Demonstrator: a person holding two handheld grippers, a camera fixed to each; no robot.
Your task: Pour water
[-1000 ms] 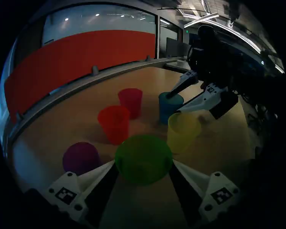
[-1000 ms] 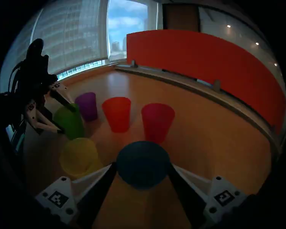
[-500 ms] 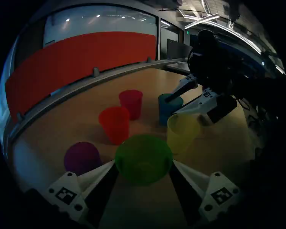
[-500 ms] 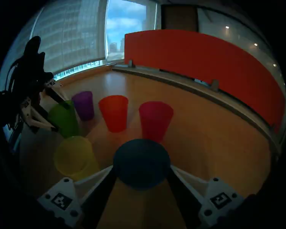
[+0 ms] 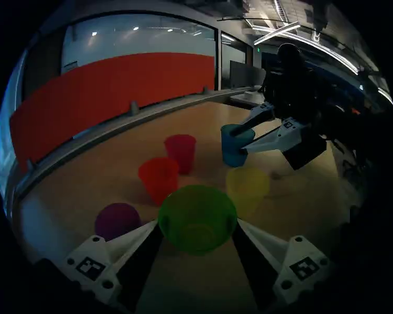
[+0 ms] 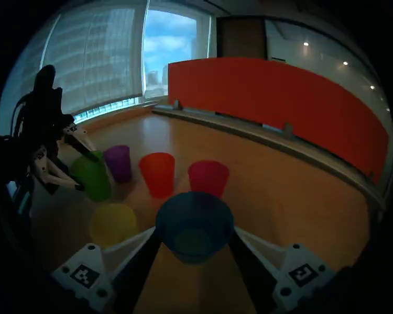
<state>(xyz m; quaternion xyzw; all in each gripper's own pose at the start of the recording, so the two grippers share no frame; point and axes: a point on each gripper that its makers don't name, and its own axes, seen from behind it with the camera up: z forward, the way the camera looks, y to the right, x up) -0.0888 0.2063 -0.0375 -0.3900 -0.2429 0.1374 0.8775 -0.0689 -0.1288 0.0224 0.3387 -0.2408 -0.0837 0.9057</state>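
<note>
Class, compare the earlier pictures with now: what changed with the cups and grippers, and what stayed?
The left gripper lifted the green cup and the right gripper lifted the blue cup, both upward. Both stay shut on their cups. The yellow cup, red cup, pink cup and purple cup stayed put on the table.

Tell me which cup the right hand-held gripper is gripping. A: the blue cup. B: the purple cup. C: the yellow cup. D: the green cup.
A: in the right gripper view the blue cup sits clamped between the two fingers of the right hand-held gripper, while the green cup is in the left hand-held gripper and the yellow cup stands on the table.
</note>
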